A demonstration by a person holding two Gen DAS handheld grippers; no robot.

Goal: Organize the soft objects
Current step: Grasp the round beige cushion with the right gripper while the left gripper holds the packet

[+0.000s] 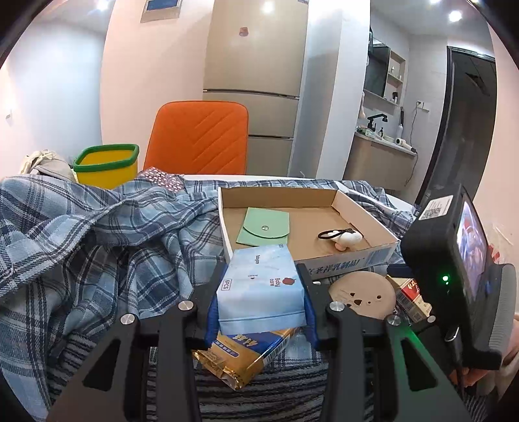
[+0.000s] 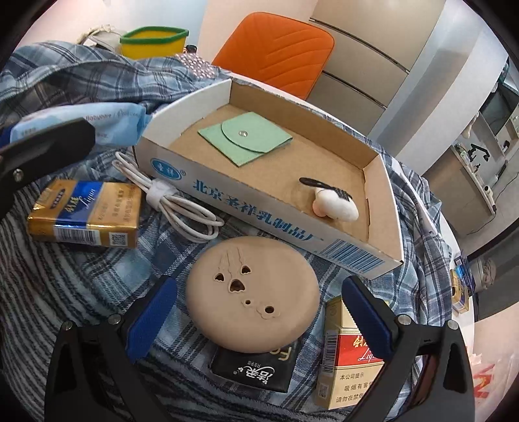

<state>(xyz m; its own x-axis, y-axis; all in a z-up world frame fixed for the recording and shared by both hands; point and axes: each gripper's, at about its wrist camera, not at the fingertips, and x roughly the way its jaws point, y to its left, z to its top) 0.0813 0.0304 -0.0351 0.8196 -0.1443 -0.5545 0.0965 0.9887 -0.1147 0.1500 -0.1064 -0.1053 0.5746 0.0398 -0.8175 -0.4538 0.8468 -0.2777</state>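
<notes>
Blue tissue pack (image 1: pixel 261 285) is clamped between left gripper (image 1: pixel 259 308) pads, lifted above the gold cigarette pack (image 1: pixel 246 357), likely bound for the cardboard tray (image 1: pixel 356 259) just ahead. Tray already holds a green pouch (image 1: pixel 264 226) and a white hair tie (image 1: pixel 343 239). Right gripper (image 2: pixel 256 318) hovers low, fingers apart around the beige round case (image 2: pixel 253 292), not touching; everything lies on plaid cloth (image 1: pixel 97 233).

Orange chair (image 1: pixel 198 138) before a beige fridge (image 1: pixel 256 87); ceiling spotlights (image 1: pixel 268 6); possibly a sink counter (image 1: pixel 379 155).
</notes>
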